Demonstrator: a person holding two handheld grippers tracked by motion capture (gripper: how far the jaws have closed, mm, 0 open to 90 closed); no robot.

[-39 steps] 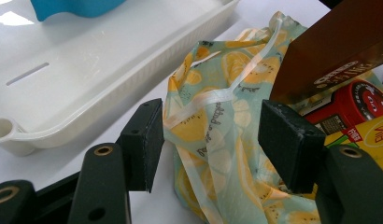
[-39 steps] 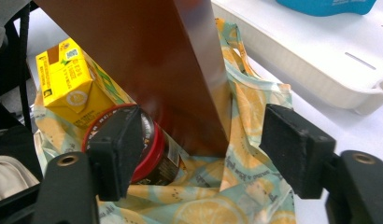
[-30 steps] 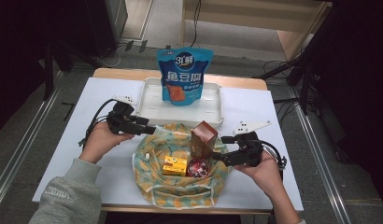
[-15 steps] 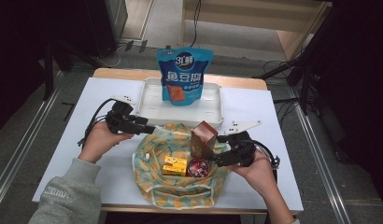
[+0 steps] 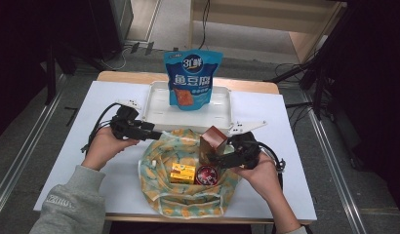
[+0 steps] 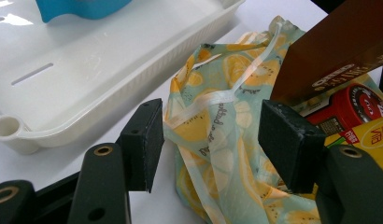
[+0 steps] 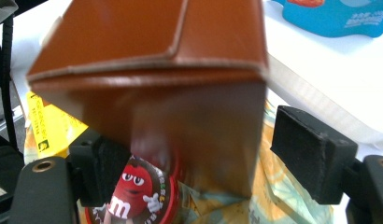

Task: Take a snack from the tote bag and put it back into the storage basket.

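White tabletop is seen centre frame, dark floor around it. A white tray (image 5: 154, 109) sits at upper centre with a blue snack pouch (image 5: 190, 80) standing in it. A lemon-print bag (image 5: 159, 192) lies at lower centre, holding a yellow box (image 5: 182, 172) and a red candy tin (image 5: 206, 174). A brown carton (image 5: 212, 143) stands at the bag's right edge.

Since a second ago the right gripper (image 5: 218, 161) has been moved left, up against the carton; its jaws are now spread wide either side of the carton base, one pad (image 7: 311, 149) clearly apart from it, so no grip yet. A pick of the carton is judged imminent.

The left gripper (image 5: 158, 135) is unchanged at the bag's upper-left rim, jaws wide around the fabric and drawstring (image 6: 213, 100), not closed.
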